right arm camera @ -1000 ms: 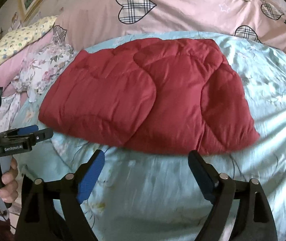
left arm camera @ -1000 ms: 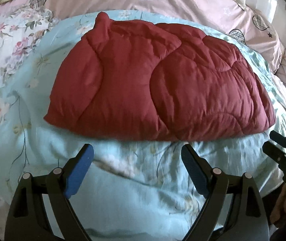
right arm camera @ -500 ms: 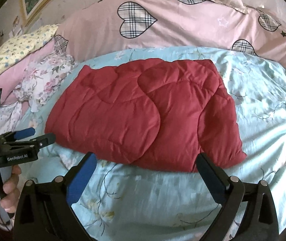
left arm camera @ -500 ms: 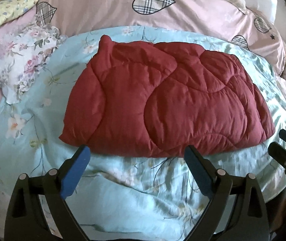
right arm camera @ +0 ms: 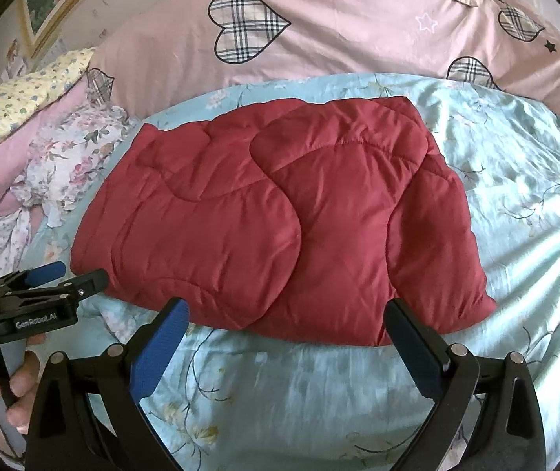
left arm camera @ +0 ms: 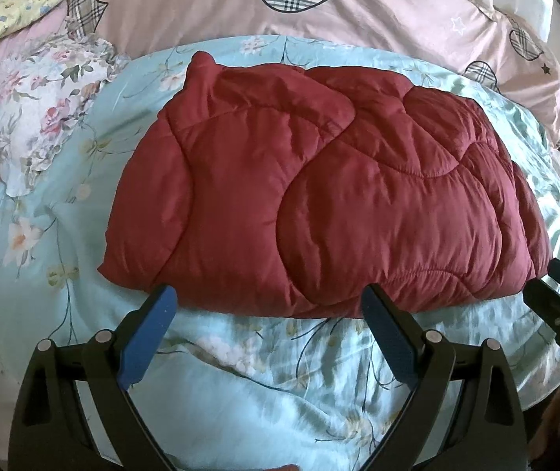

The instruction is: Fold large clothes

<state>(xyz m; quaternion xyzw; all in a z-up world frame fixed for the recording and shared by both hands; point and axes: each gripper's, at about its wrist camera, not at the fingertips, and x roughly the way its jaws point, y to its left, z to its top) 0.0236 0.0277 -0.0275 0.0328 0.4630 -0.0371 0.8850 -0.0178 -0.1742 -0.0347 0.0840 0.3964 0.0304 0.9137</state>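
A dark red quilted padded garment (left arm camera: 319,196) lies folded into a rough rectangle on the light blue floral bedspread (left arm camera: 240,373); it also shows in the right wrist view (right arm camera: 280,216). My left gripper (left arm camera: 270,306) is open and empty, its fingertips just short of the garment's near edge. My right gripper (right arm camera: 287,318) is open and empty, also at the near edge. The left gripper appears at the left in the right wrist view (right arm camera: 64,274); the right gripper's fingertips (left arm camera: 554,282) show at the right in the left wrist view.
A pink duvet with plaid hearts (right arm camera: 319,31) lies across the back of the bed. A white floral cloth (left arm camera: 36,117) is bunched at the left, beside a yellow floral pillow (right arm camera: 24,94). The bedspread (right arm camera: 515,196) extends right of the garment.
Both grippers have drawn back and tilted, so the garment sits farther off and lower in both views. Both stay open and empty. The garment has not moved.
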